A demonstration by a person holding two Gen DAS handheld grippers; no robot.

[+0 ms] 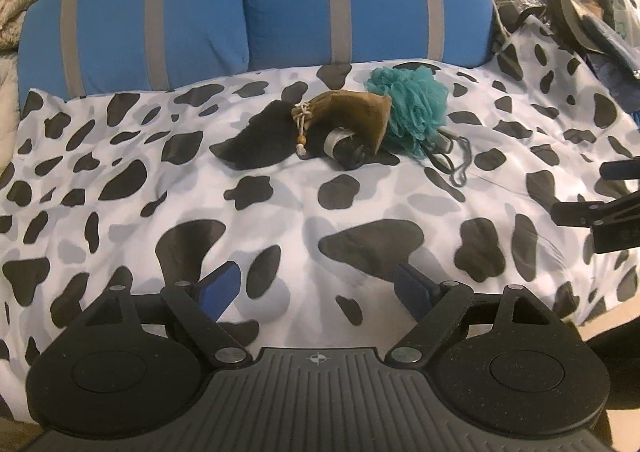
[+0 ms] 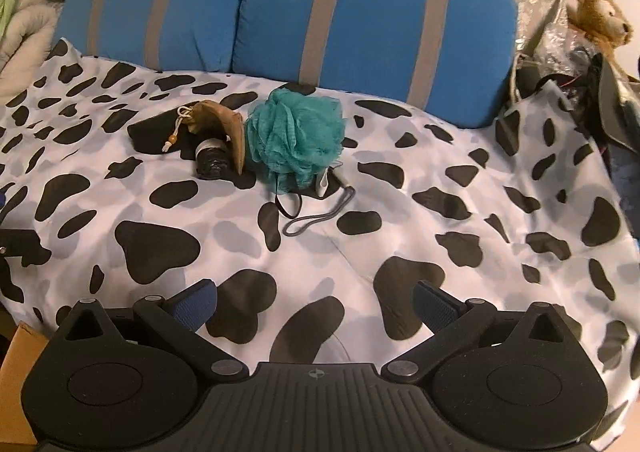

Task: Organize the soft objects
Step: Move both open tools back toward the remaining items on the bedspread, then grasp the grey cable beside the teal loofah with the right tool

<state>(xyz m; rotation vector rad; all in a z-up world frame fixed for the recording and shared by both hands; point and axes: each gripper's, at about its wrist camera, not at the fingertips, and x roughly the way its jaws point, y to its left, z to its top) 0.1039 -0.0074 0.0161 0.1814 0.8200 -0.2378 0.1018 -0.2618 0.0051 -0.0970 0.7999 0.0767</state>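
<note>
Soft objects for tidying lie in one small cluster on the cow-print blanket (image 1: 120, 180), well ahead of both grippers and just in front of the blue striped cushions (image 1: 360, 0).

Nearest the cameras, the left gripper (image 1: 316, 288) stands wide apart with nothing between its blue pads, hovering over bare blanket. The right gripper (image 2: 316, 304) is likewise spread and empty, touching nothing.

Beyond them, taking the teal bath pouf (image 2: 296, 136) as landmark: a brown drawstring pouch (image 1: 352, 112) leans against its left side, touching it. A dark rolled item with a pale band (image 1: 344, 144) pokes out just below the pouch, and a black cloth (image 1: 256, 140) lies further left under the pouch's neck. Grey and black cords (image 2: 316, 212) trail from under the pouf toward the cameras.

Judging from this, the step is the reach toward the cluster. Each gripper would do well to take one item from its own side, keeping its pads clear of the cords, which could snag and drag neighbouring items along.
</note>
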